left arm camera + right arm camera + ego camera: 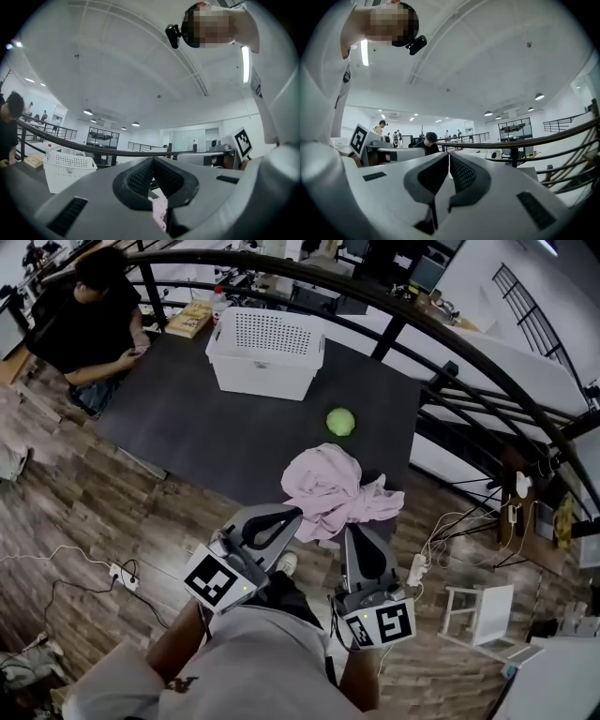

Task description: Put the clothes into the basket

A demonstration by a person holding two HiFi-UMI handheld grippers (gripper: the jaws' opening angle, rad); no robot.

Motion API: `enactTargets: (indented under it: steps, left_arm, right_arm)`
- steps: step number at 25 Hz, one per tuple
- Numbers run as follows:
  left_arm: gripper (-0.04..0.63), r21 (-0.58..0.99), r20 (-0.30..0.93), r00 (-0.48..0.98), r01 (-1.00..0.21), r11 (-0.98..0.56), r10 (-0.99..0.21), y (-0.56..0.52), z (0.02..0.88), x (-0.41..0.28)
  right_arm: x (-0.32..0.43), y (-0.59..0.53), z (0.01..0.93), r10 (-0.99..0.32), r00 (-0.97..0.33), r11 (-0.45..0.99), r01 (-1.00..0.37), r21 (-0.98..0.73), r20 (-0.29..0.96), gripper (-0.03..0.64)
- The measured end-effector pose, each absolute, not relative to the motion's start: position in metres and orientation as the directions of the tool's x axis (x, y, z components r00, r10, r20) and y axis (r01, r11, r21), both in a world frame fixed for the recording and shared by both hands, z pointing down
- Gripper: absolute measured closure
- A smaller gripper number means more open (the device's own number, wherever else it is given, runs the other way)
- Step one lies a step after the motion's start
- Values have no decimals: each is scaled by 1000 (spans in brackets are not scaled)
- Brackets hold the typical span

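Left gripper level, pinching pink cloth — right gripper level, closed

On the table, the basket stands farthest, the ball between it and the clothes at the near edge

pink garment: soft cloth | basket: perforated white plastic | table: matt dark

1. Head view: above and behind both tongs, facing steeply down; left gripper and right gripper near the bottom edge, basket well beyond their tips.
2. Left gripper view: close behind own jaws, facing level; basket left of jaws.
3. Right gripper view: same setup; railing is in all three.
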State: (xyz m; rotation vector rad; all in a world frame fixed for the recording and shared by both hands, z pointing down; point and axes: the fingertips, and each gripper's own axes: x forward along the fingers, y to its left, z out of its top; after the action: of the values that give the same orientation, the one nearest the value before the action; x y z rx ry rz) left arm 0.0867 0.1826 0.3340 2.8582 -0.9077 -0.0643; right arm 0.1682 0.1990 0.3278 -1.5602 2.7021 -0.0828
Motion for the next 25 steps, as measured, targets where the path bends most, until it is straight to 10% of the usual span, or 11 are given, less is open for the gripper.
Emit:
enactTargets:
  steps: [25]
  left_arm:
    - [592,129,64,841,-541,-831,-538,83,364,143]
  right_arm:
    - [228,95,353,-882,-466,467,-884,-3,77,597]
